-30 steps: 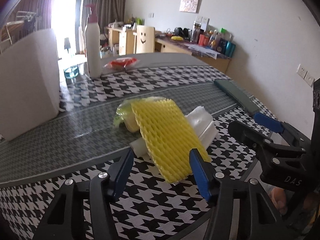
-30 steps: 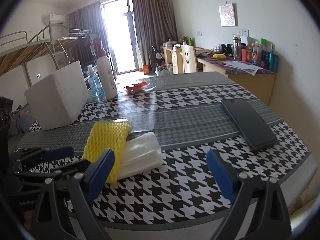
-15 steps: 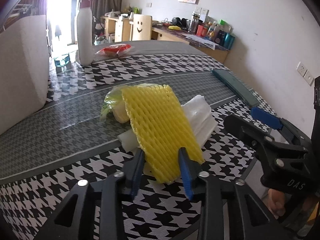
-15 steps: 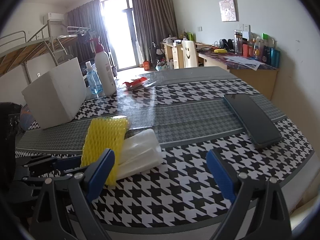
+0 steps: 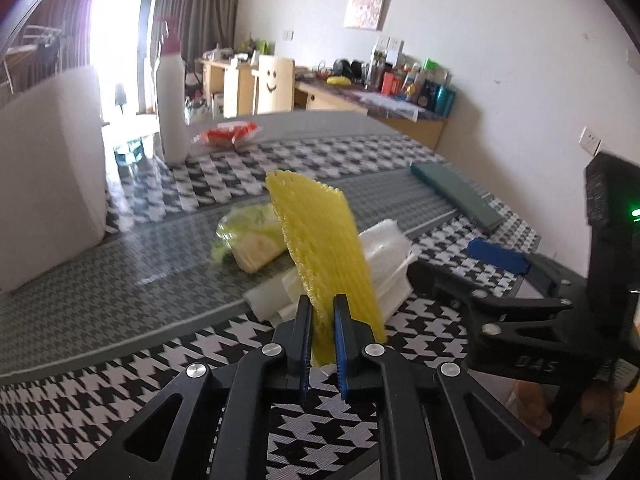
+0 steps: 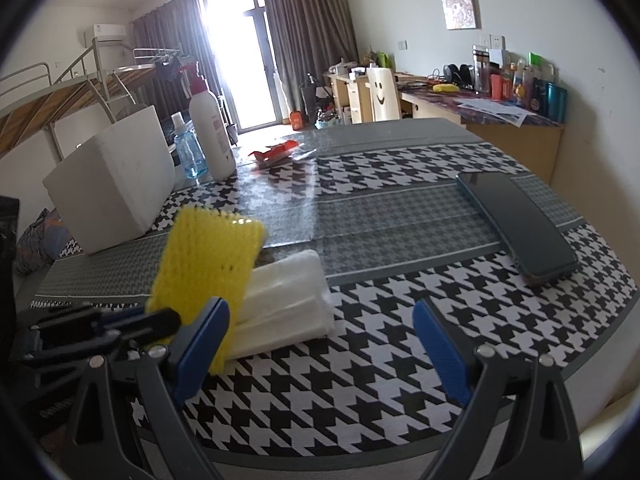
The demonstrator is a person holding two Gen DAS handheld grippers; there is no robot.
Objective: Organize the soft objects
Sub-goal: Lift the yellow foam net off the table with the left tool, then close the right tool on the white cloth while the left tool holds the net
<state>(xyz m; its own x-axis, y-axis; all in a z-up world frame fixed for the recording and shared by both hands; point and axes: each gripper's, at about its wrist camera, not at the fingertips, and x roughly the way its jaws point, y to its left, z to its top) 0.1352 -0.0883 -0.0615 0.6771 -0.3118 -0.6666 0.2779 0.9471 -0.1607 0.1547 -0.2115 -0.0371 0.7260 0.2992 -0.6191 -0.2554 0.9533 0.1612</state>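
Note:
A yellow foam net sleeve (image 5: pixel 320 232) stands tilted up off the table, its far end raised. My left gripper (image 5: pixel 320 304) is closing on the net's near end, and its blue pads (image 5: pixel 340 332) press the net from both sides. Beneath the net lie folded white foam sheets (image 5: pixel 384 248) and a green-yellow plastic packet (image 5: pixel 248 240). The right wrist view shows the same net (image 6: pixel 208 256) over the white sheets (image 6: pixel 288 292), with the left gripper (image 6: pixel 120 320) at its lower left. My right gripper (image 6: pixel 320 308) hangs open near the table's front edge, holding nothing.
A white foam box (image 6: pixel 116 188) stands at the left. Behind it are a white lotion bottle (image 6: pixel 210 132) and a small blue bottle (image 6: pixel 186 152). A red packet (image 6: pixel 276 152) lies farther back. A dark phone (image 6: pixel 516 224) rests at the right on the houndstooth tablecloth (image 6: pixel 360 380).
The left jaws have come from wide open to tight on the yellow net's near end. The net's far end has lifted off the pile. The right gripper has stayed put.

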